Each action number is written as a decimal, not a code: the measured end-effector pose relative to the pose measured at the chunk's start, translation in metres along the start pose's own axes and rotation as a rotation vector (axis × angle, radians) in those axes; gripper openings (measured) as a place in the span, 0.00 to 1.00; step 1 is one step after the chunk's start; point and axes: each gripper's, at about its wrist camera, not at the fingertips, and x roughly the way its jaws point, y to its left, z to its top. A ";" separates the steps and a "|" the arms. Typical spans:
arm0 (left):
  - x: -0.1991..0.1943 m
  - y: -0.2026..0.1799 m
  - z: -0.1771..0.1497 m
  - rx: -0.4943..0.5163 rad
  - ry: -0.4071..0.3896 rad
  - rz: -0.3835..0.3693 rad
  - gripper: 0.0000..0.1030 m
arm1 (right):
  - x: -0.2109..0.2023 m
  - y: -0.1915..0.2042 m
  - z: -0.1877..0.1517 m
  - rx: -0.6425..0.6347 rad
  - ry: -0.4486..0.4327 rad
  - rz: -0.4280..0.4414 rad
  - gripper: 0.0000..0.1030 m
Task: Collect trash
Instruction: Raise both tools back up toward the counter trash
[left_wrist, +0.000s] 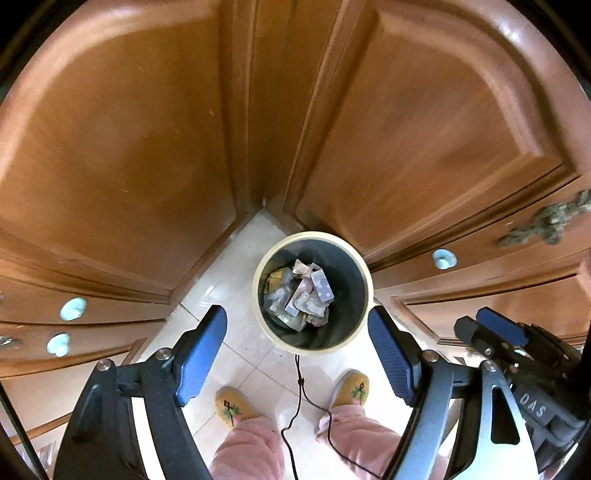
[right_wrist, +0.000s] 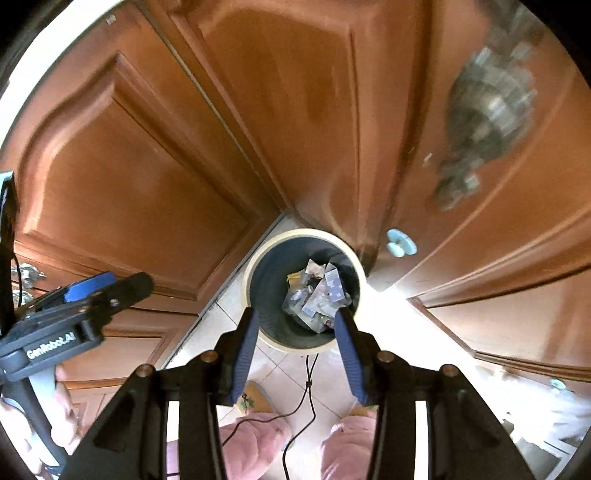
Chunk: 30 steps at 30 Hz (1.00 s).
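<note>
The person is standing over a round bin (left_wrist: 312, 291) with a cream rim, tucked on the tiled floor (left_wrist: 236, 354) in the corner where two wooden cabinet doors (left_wrist: 122, 155) are meeting. The trash (left_wrist: 301, 295), a heap of crumpled wrappers and small packets, is already lying inside at the bottom. Both claws are hanging above it, pointing down. The left claw (left_wrist: 297, 356) is spread wide with nothing between its blue pads; the right claw (right_wrist: 295, 354) is parted too, a little narrower, and also carrying nothing.

What is worrying me is the thin black cord (left_wrist: 295, 387) dangling between the slippered feet (left_wrist: 232, 406) and reaching the bin's near rim. I would guess that a step forward, or a claw swinging away, could be snagging that cord and tugging the bin over, spilling the collected wrappers back across the tiles. The bin is also sitting tight against the right-hand door, just under a pale blue knob (right_wrist: 400, 243), so a careless lift might be knocking against the wood.

Readable writing: "GenRobot.AI" in white on the left claw's body as the right camera is seeing it, and "DAS" on the right claw's housing in the left camera. The print on the packets is too small to read.
</note>
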 end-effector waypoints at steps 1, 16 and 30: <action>-0.010 0.000 0.001 0.003 0.001 0.001 0.75 | -0.011 0.001 0.001 0.004 -0.002 -0.004 0.42; -0.194 -0.018 0.025 0.123 -0.124 -0.019 0.75 | -0.171 0.031 0.008 0.009 -0.097 -0.030 0.42; -0.347 -0.066 0.067 0.309 -0.402 -0.114 0.88 | -0.322 0.068 0.026 0.017 -0.394 -0.105 0.42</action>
